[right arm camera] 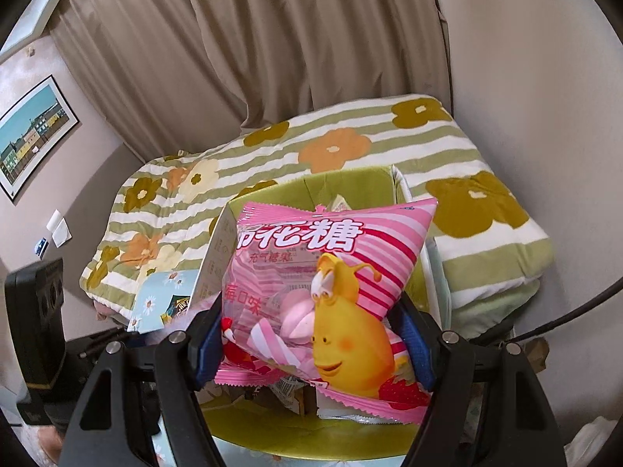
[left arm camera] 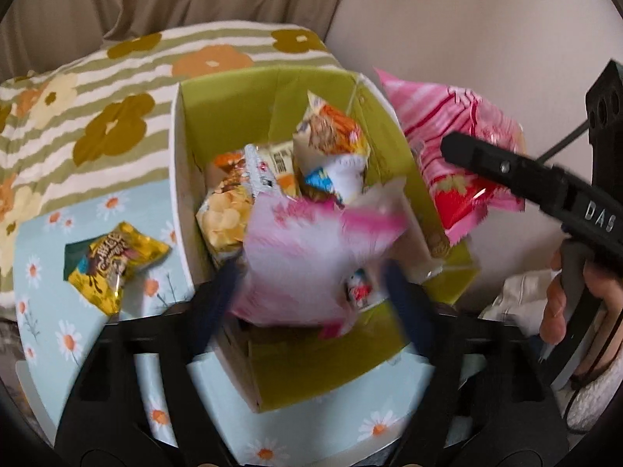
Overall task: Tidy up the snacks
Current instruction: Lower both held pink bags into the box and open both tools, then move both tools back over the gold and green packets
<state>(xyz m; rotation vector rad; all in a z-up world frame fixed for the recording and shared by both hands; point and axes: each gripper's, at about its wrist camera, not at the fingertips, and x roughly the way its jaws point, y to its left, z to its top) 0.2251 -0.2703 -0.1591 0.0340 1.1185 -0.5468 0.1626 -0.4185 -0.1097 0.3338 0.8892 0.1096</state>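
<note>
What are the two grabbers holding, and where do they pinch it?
The right gripper pinches the marshmallow bag by its lower side edges. The left gripper has a blurry pink packet; where is unclear.

On my left wrist feed, the pink packet (left arm camera: 311, 257) between my left gripper (left arm camera: 311, 284) fingers is smeared by motion, so I cannot read its print or tell whether the fingers touch it. The snacks in the green box (left arm camera: 233, 116) are half buried behind it. On the right wrist feed, the pink candy bag (right arm camera: 331, 292) hides most of the box, and its lettering is cut off at 9 o'clock.
</note>
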